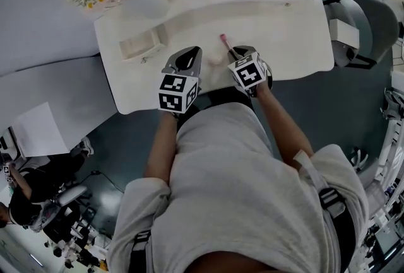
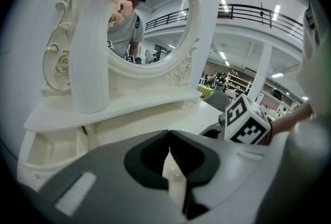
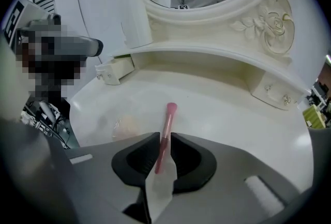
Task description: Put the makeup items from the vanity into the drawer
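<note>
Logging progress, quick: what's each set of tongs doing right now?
Left tongs: closed, empty.
Right tongs: closed on the pink makeup brush.

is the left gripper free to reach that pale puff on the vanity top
Probably yes: the left gripper is shut and empty, and the pale puff lies uncovered on the vanity top beside it, nothing between.

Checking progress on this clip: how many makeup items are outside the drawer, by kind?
Brush: 1, in the right claw
Sponge: 1, on the vanity
Total: 2
</note>
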Demonstrator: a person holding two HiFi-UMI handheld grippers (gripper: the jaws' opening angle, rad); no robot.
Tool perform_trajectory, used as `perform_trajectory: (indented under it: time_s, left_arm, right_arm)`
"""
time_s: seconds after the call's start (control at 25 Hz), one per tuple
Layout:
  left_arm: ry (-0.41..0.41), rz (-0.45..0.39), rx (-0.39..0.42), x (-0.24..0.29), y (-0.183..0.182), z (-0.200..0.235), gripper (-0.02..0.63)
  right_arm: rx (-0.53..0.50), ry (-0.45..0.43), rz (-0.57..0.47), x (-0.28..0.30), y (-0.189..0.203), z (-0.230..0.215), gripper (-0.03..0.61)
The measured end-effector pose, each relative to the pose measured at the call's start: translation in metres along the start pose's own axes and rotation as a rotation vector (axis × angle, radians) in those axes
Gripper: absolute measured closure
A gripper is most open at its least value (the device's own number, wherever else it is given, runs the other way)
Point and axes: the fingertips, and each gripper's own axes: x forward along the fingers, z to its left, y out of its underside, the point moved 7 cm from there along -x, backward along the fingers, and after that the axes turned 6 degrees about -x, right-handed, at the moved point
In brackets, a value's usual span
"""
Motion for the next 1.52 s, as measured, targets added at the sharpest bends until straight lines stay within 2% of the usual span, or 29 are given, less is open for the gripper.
perform_trajectory:
  time_s: [0.12, 0.2, 0.4, 0.56, 0.8, 1.2, 1.52]
  left_arm:
    - [-0.003, 0.003, -0.01, -0.003, 0.002, 0.009, 0.611]
    - [-0.011, 0.0, -0.019, -0.005, 0.002, 0.016, 0.611]
    - [-0.045, -0.025, -0.056, -0.016, 0.004, 0.032, 0.611]
    - [-0.066, -0.054, -0.075, -0.025, 0.004, 0.042, 0.611]
    - [-0.103, -0.09, -0.097, -0.04, 0.003, 0.056, 0.611]
    - [-0.183, -0.132, -0.145, -0.082, 0.012, 0.091, 0.611]
    - [-0.236, -0.148, -0.172, -0.107, 0.018, 0.116, 0.611]
  right_arm:
    - [-0.014, 0.011, 0.029, 0.009, -0.001, 0.004, 0.51]
    - [-0.023, 0.024, 0.046, 0.011, -0.001, 0.003, 0.532]
    - [-0.045, 0.009, 0.02, 0.009, -0.011, 0.002, 0.533]
    - [-0.092, 0.02, -0.028, 0.001, -0.041, 0.005, 0.534]
    - [-0.155, -0.012, -0.085, -0.001, -0.083, 0.023, 0.533]
    - [-0.263, -0.106, -0.183, -0.008, -0.149, 0.077, 0.532]
    - [-0.346, -0.171, -0.211, 0.0, -0.185, 0.115, 0.533]
